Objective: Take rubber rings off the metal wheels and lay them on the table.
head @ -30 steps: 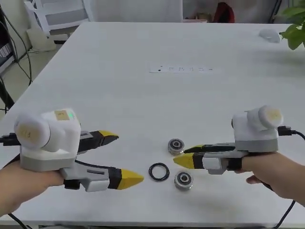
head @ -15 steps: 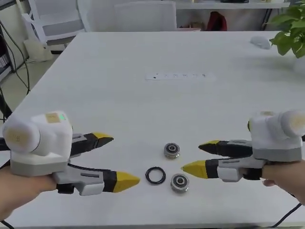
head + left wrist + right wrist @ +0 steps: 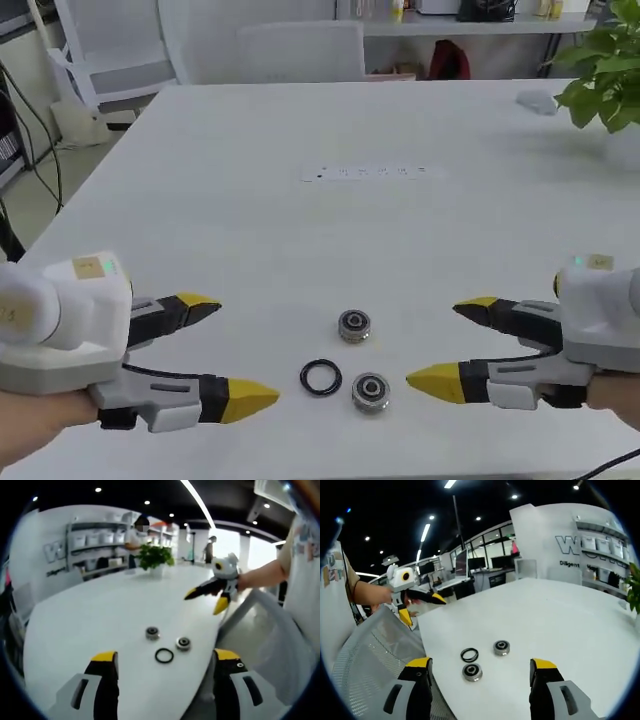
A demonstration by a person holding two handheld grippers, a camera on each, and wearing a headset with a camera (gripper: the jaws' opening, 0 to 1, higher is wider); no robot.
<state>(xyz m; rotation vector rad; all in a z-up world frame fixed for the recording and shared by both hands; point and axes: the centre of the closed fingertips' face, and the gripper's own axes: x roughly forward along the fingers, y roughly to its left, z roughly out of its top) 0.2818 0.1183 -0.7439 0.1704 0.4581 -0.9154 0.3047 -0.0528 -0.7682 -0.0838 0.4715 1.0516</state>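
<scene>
Black rubber ring (image 3: 321, 378) lies flat on white table (image 3: 300, 230) beside two small metal wheels (image 3: 353, 325) (likely pulled off one). Head view: left gripper (image 3: 245, 350) and right gripper (image 3: 434, 343) flank them, both gaping, empty. Left gripper view: ring (image 3: 164, 655) ahead. Right gripper view: wheels (image 3: 501, 647) ahead, lined up for grabbing.

Right claw (image 3: 434, 343) has been pulled back toward 3 o'clock, away from the wheels. A second ago its tips were nearly together, right between the far wheel (image 3: 353, 325) and the near wheel (image 3: 370, 391). Now bare tabletop (image 3: 300, 230) is seen between tips and wheels. Its jaws have been spread wide apart. Left claw (image 3: 248, 350) has been drawn slightly toward 9 o'clock, a bit farther from the rubber ring (image 3: 320, 378). The head view has been tilted toward 12 o'clock, which is camera motion only.
</scene>
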